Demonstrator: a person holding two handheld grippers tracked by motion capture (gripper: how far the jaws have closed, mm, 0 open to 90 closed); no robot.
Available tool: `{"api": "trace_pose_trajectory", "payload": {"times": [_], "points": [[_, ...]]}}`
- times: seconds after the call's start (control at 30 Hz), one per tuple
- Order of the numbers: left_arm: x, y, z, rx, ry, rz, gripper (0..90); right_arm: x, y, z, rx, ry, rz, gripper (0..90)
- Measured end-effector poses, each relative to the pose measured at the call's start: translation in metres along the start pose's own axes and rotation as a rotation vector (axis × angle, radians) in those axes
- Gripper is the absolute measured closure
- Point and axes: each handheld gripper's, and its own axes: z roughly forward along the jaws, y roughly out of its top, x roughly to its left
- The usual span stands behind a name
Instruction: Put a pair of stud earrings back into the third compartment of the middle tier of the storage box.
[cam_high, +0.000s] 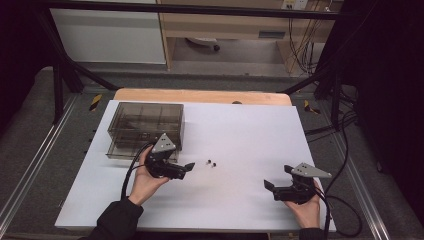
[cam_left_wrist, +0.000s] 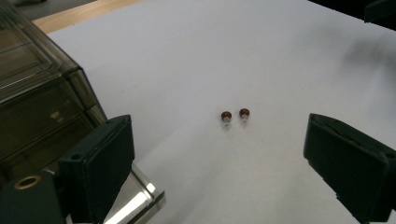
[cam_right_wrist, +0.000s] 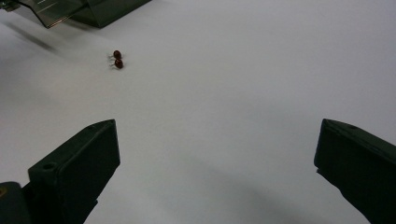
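Two red beads (cam_left_wrist: 235, 114) show their colour in the left gripper view.

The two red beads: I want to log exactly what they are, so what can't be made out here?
- Beads: too small in the high view; their pale stems are blurred in both gripper views.
- Smoky box: contents veiled by its tinted walls; cut off by the left edge in the left gripper view.
- Right gripper: partly covered by the hand.
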Motion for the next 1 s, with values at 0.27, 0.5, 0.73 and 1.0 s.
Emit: {"api": "trace_pose_trajectory", "payload": {"times": [0.27, 0.5, 0.73, 1.0], "points": [[-0.007, 0.01, 0.022, 0.029, -0.006, 0.002, 11.6, 0.0, 0.0, 0.0, 0.001, 0.0, -0.001, 0.7], [-0.013, 0.017, 0.042, 0.06, -0.015, 0.006, 17.8, 0.0, 0.0, 0.0, 0.002, 0.001, -0.001, 0.7], [-0.017, 0.018, 0.063, 0.103, -0.01, 0.001, 28.9, 0.0, -0.001, 0.0, 0.003, 0.002, -0.001, 0.8], [-0.019, 0.012, 0.082, 0.159, 0.01, 0.004, 42.4, 0.0, 0.0, 0.0, 0.001, 0.005, 0.001, 0.7]]}}
